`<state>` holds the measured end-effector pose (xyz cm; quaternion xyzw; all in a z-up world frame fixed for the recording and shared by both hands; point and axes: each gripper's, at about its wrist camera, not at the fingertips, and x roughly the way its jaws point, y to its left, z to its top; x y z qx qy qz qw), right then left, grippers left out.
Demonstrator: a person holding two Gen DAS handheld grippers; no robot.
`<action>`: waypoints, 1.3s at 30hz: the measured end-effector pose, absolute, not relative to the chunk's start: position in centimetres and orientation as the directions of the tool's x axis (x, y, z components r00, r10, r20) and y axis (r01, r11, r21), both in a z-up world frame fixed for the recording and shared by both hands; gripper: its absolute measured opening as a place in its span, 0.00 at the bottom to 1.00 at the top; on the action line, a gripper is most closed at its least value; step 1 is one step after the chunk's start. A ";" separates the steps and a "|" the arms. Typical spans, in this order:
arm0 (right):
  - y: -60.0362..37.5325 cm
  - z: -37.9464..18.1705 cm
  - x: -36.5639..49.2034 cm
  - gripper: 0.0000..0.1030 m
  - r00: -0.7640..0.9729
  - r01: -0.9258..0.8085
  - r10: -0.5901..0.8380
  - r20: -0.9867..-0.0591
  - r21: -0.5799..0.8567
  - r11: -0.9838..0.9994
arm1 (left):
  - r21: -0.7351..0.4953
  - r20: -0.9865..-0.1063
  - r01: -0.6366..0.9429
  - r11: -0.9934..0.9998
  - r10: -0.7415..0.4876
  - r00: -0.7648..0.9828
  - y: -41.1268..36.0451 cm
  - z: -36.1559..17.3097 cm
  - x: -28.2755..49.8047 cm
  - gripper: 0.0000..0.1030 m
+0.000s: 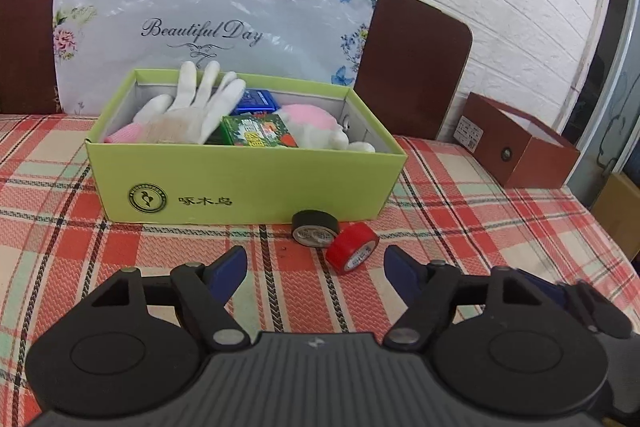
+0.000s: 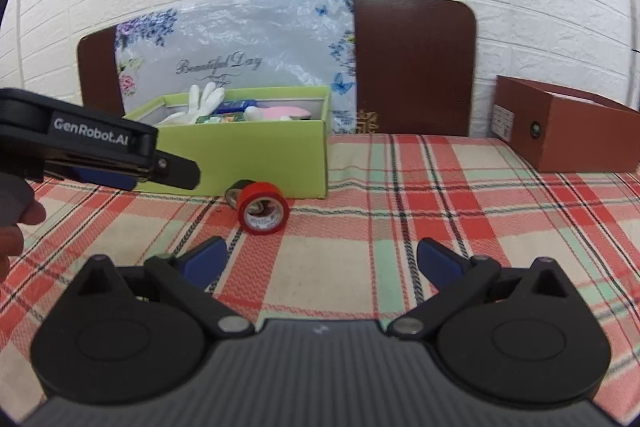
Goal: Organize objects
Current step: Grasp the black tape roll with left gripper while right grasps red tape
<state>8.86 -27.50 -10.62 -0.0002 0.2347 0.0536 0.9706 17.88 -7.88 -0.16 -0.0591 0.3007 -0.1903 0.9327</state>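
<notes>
A green box [image 1: 240, 183] stands on the plaid cloth, holding a white glove [image 1: 188, 107], a small green carton [image 1: 260, 133], a blue packet [image 1: 256, 101] and a pink-and-white plush toy [image 1: 316, 127]. In front of it lie a black tape roll [image 1: 314, 227] and a red tape roll [image 1: 352, 253], touching each other. My left gripper [image 1: 316, 267] is open just short of the rolls, nothing between its blue fingers. My right gripper [image 2: 322, 259] is open too, over bare cloth to the right of the red tape roll [image 2: 262, 213]. The left gripper [image 2: 120, 175] shows from the side in the right wrist view.
A brown cardboard box [image 1: 516, 147] sits open at the back right, near the table's edge. A brown board with a flowered plastic sheet [image 1: 208, 23] leans on the white brick wall behind the green box [image 2: 256, 147]. A person's hand [image 2: 16, 227] shows at the left edge.
</notes>
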 end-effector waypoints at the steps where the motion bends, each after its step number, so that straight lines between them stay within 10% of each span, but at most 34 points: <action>1: -27.3 -10.7 9.6 0.98 0.882 -0.134 0.127 -0.454 0.016 0.991 | -0.222 -0.534 0.313 0.923 -0.384 0.753 -7.5 0.0 17.8 0.75; 10: -23.6 -11.8 17.3 0.81 0.816 -0.336 0.274 -0.509 -0.030 0.941 | -0.197 -0.550 0.278 0.940 -0.341 0.762 -5.5 0.0 19.1 0.75; 15: -22.5 -12.6 19.6 0.42 0.803 -0.346 0.272 -0.530 -0.043 0.937 | -0.198 -0.563 0.287 0.937 -0.348 0.749 -6.2 -0.5 20.2 0.75; 27: -27.0 -13.2 14.2 0.42 0.795 -0.283 0.256 -0.550 0.036 0.958 | -0.178 -0.588 0.375 0.910 -0.404 0.701 -12.4 -3.4 24.8 0.70; 34: -27.3 -13.3 13.3 0.44 0.790 -0.284 0.265 -0.552 0.052 0.957 | -0.237 -0.628 0.349 0.907 -0.417 0.657 -12.9 -4.9 27.1 0.42; 39: -26.4 -13.2 14.4 0.49 0.790 -0.302 0.273 -0.549 0.038 0.952 | -0.236 -0.621 0.360 0.903 -0.425 0.658 -12.3 -5.2 26.5 0.41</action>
